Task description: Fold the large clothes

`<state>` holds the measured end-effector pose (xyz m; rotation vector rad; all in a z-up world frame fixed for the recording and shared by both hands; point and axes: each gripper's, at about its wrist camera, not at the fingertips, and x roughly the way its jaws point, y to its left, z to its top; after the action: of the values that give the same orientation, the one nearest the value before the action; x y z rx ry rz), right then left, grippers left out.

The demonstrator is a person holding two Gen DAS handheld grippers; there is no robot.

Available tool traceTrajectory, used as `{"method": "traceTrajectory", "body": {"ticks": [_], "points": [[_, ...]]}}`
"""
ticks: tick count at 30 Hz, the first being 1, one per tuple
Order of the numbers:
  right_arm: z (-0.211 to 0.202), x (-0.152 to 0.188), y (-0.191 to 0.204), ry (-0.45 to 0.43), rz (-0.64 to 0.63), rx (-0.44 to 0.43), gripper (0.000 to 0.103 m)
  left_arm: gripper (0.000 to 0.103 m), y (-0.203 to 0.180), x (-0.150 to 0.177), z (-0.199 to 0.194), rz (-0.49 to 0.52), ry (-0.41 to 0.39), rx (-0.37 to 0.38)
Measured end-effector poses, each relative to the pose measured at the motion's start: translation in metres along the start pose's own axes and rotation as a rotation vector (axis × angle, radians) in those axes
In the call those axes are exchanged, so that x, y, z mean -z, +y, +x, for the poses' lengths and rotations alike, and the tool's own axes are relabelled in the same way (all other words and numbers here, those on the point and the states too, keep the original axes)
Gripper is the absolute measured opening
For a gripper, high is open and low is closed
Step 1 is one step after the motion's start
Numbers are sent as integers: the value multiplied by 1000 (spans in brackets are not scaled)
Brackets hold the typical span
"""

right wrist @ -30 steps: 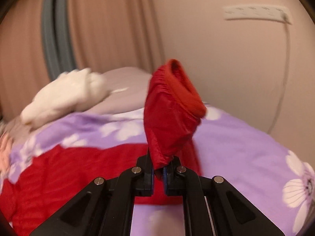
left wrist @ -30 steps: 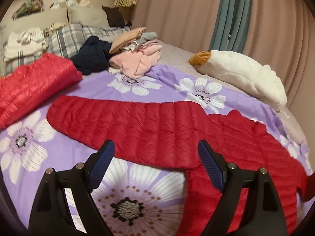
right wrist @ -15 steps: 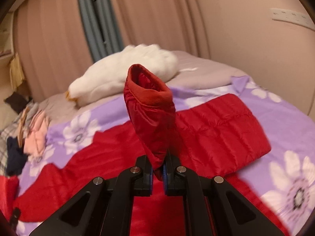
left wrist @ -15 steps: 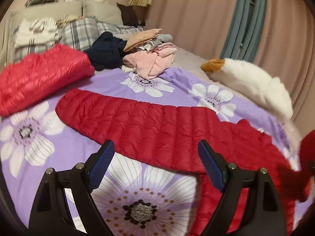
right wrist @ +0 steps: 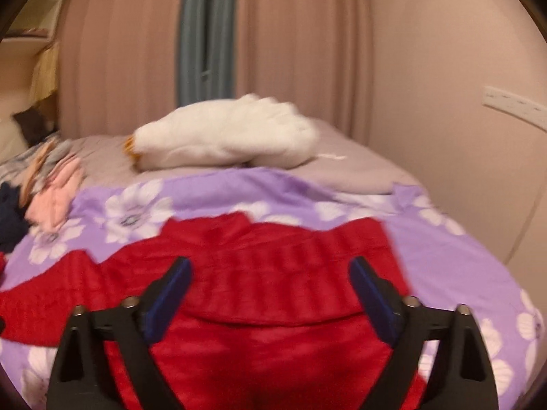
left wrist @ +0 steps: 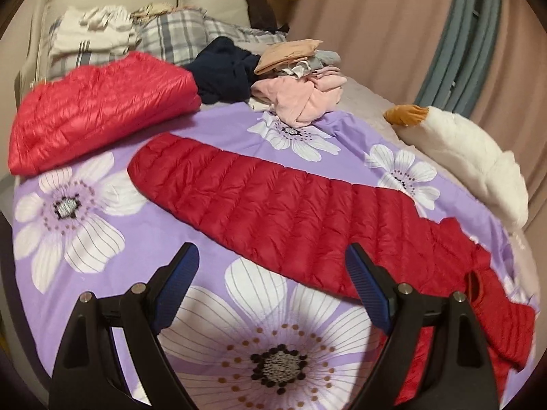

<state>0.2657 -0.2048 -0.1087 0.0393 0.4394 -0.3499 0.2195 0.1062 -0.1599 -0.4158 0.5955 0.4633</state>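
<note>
While the right gripper (right wrist: 268, 294) hangs over the dark red quilted jacket (left wrist: 307, 218), its jaws have just been opening and now stand wide, with nothing pinched between the blue pads; the cuff lies on the body of the jacket rather than in the grip. That jacket is spread across the purple flowered bedspread (left wrist: 82, 225), one long sleeve running out toward the far left, its body at the near right, and the other sleeve (left wrist: 499, 321) looks laid inward over it. Over on the other side the left gripper (left wrist: 273, 283) hovers above the spread with jaws wide apart too, holding nothing, its tips just short of the long sleeve's near edge. So the step in hand, as I read it, is tucking sleeves in, and that long sleeve is the one left to do. To do it well, take the sleeve near its far end, pinch only the top layers, lift just clear of the spread and carry it flat across the body so it lands square with the first sleeve. Puffy, slick fabric like this tends to slide and spring back, so a light press after setting it down should help. Keep clear of the folded red jacket (left wrist: 99, 109) at the far left and the pile of pink and navy clothes (left wrist: 273, 82) behind, and of the white plush toy (right wrist: 225, 140) by the curtain.
</note>
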Motion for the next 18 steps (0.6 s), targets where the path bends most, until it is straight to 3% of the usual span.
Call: {"method": "traceTrajectory", "body": {"ticks": [3, 5, 10, 12, 18], "points": [[-7, 5, -34, -38, 24, 137, 97, 90, 0, 2, 0, -13, 11, -26], [-1, 16, -59, -18, 44, 219, 97, 91, -2, 5, -3, -27, -1, -69], [26, 48, -109, 96, 162, 223, 97, 93, -24, 13, -8, 21, 7, -30], [43, 52, -122, 175, 176, 218, 97, 94, -40, 20, -10, 46, 44, 28], [42, 52, -138, 149, 183, 193, 97, 96, -128, 41, 0, 31, 185, 258]]}}
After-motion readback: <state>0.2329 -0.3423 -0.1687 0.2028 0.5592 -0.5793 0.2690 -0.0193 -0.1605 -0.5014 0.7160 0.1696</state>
